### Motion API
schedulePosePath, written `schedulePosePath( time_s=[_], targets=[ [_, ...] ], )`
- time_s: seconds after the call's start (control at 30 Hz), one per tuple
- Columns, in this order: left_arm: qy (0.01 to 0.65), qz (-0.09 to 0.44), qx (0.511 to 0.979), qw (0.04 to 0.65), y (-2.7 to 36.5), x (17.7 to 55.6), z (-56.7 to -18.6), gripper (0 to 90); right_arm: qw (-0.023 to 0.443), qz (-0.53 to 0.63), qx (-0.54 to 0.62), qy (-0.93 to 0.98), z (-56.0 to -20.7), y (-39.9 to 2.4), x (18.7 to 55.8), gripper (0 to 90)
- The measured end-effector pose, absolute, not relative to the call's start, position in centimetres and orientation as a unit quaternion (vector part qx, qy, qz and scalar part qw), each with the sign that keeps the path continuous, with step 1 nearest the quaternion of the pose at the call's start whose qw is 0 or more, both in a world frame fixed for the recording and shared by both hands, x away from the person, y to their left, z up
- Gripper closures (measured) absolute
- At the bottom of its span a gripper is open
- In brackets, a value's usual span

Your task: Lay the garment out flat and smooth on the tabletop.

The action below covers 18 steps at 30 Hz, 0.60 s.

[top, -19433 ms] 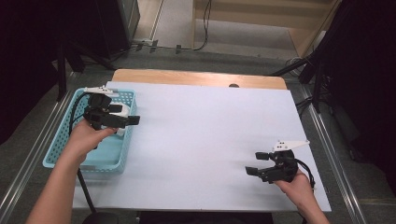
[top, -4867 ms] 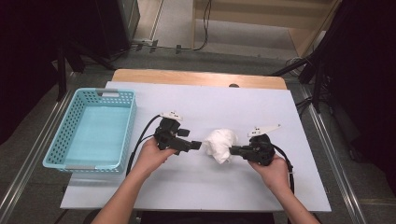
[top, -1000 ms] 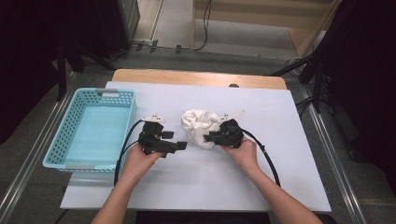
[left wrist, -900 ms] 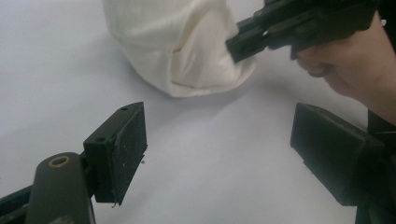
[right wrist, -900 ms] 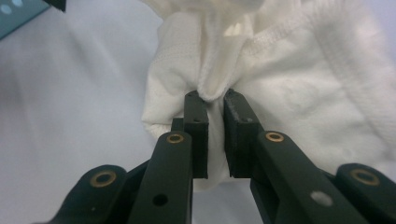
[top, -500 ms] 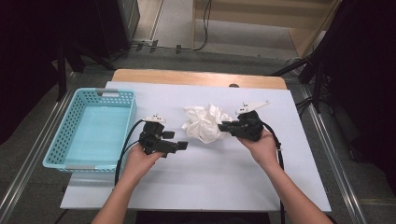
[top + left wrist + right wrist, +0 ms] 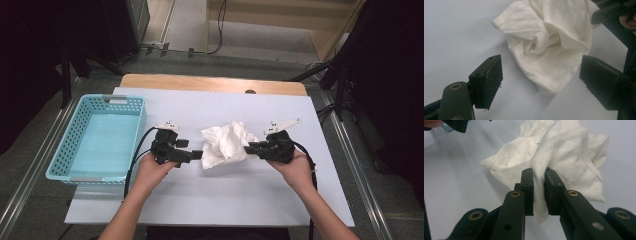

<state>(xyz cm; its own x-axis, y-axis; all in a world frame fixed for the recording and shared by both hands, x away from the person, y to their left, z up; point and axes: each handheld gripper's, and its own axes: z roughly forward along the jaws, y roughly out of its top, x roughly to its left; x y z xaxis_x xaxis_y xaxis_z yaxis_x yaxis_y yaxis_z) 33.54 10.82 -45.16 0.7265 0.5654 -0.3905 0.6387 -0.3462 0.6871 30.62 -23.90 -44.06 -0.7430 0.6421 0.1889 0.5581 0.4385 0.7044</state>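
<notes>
The white cloth is sitting bunched up near the middle of the table, well to the right of the blue basket and between the two grippers. The right gripper is pinching a fold of it: in the right gripper view its jaws are standing close together with a thick pleat of fabric pressed between them, though they have just been easing apart a little, so the hold is looking less than firm. The left gripper is waiting just beside the cloth's left edge with its jaws spread wide and nothing in them; in the left gripper view the hemmed corner is lying in front of the gap, not yet inside it.

The risk I am seeing is on the right side. If those jaws are loosening any further while the hand is pulling, the pleat is likely to slide out and the cloth will slump back into a heap. The left gripper could also close on bare table or catch several layers at once, since the fabric is so crumpled, and that would keep the cloth from opening out.
</notes>
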Motion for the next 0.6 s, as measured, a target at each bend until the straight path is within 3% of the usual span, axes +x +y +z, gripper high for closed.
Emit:
schedulePosePath(
  time_s=[0.07,0.23,0.6],
  targets=[
    [0.366,-0.04,0.821,0.436,10.7,33.6,-45.1,19.1,0.05,0.395,0.357,0.845,-44.2,-24.2,30.6,71.4],
    [0.364,-0.042,0.822,0.436,10.5,33.8,-45.2,19.1,0.057,0.418,0.367,0.829,-44.0,-25.6,30.4,49.9],
    [0.358,-0.044,0.828,0.43,9.9,34.0,-45.4,19.1,0.065,0.408,0.378,0.829,-44.9,-25.7,31.2,35.2]
  ],
)
